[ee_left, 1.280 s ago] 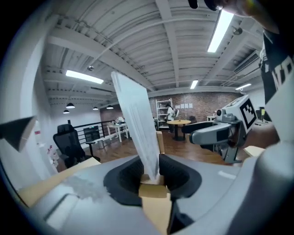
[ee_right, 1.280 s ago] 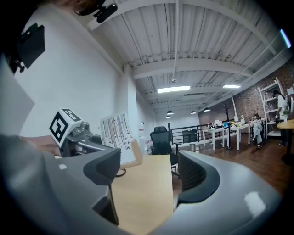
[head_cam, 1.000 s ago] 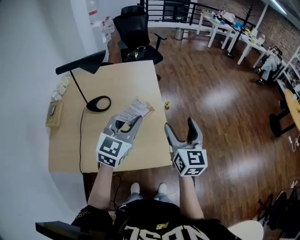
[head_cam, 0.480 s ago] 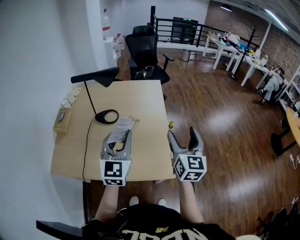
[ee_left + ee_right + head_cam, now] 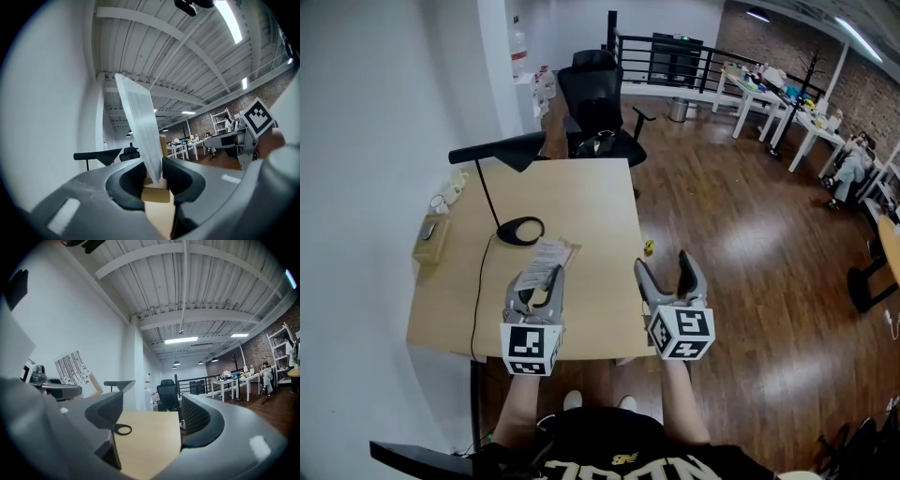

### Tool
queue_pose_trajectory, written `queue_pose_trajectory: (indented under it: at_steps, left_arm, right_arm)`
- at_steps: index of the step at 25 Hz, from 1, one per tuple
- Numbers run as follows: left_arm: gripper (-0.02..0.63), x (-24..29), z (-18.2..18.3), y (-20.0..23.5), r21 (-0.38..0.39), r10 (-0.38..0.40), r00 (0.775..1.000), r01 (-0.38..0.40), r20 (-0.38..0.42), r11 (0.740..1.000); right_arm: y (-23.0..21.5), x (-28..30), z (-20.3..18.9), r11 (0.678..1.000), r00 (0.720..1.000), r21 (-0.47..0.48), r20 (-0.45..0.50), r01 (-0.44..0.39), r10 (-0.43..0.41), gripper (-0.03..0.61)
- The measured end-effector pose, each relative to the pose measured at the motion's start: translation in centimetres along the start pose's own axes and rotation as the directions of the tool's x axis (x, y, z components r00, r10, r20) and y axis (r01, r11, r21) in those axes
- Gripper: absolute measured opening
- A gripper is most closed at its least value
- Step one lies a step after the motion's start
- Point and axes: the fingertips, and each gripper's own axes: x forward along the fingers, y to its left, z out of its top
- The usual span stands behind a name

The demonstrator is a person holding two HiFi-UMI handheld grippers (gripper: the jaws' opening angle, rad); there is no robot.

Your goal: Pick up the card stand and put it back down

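And there was the dark wooden plank floor (image 5: 741,216), running out wide to the right. On it stood the pale, square wooden table (image 5: 591,192), pushed against the white wall. A black office chair (image 5: 598,92) sat at the table's far edge. On the table's left half stood the black desk lamp (image 5: 499,152), its shade angled over the top and its ring-shaped base (image 5: 521,230) flat on the wood.

The left gripper (image 5: 544,274) was over the table's near part, and its jaws were clamped tight on the card stand (image 5: 547,253), a clear plastic sheet set in a small pale wooden block. In the left gripper view that sheet (image 5: 139,136) rose steeply from between the two dark pads, and the block (image 5: 156,192) was wedged right between them. Whether the block touched the table or hung just above it, no view showed.

The right gripper (image 5: 663,265) hung off the table's near right corner, over the floor, jaws spread wide. The right gripper view showed only table between its fingers (image 5: 107,412).

A small tan box (image 5: 431,240) lay at the table's left edge. A tiny yellow object (image 5: 649,247) lay on the floor just beside the table's right side.
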Motion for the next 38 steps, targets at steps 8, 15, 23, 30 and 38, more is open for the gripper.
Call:
queue_pose_trajectory:
  at_steps: [8, 15, 23, 30, 38]
  left_arm:
    - [0.114, -1.0, -0.9, 0.7, -0.013, 0.013, 1.0, -0.013, -0.024, 1.0]
    - [0.114, -2.4, -2.4, 2.6, -0.034, 0.051, 0.997, -0.053, -0.058, 0.998]
    - [0.114, -4.8, -5.8, 6.1, -0.061, 0.124, 0.984, -0.132, -0.125, 0.989]
    - [0.114, -6.8, -10.2, 9.2, -0.09, 0.139, 0.968, -0.161, -0.209, 0.983]
    - [0.114, -7.3, -16.5, 14.2, -0.099, 0.158, 0.934, -0.199, -0.319, 0.975]
  right_arm:
    - [1.1, 0.1, -0.7, 1.0, 1.0, 0.003, -0.02, -0.023, 0.023, 0.383]
    - [3.4, 1.3, -1.8, 0.997, 0.996, 0.005, -0.048, -0.071, 0.071, 0.383]
    - [7.7, 3.8, -4.1, 0.986, 0.981, 0.004, -0.1, -0.165, 0.165, 0.383]
    - [12.2, 6.0, -7.3, 0.968, 0.953, 0.013, -0.173, -0.251, 0.249, 0.383]
    - [15.0, 8.8, -11.6, 0.956, 0.92, 0.061, -0.259, -0.289, 0.294, 0.383]
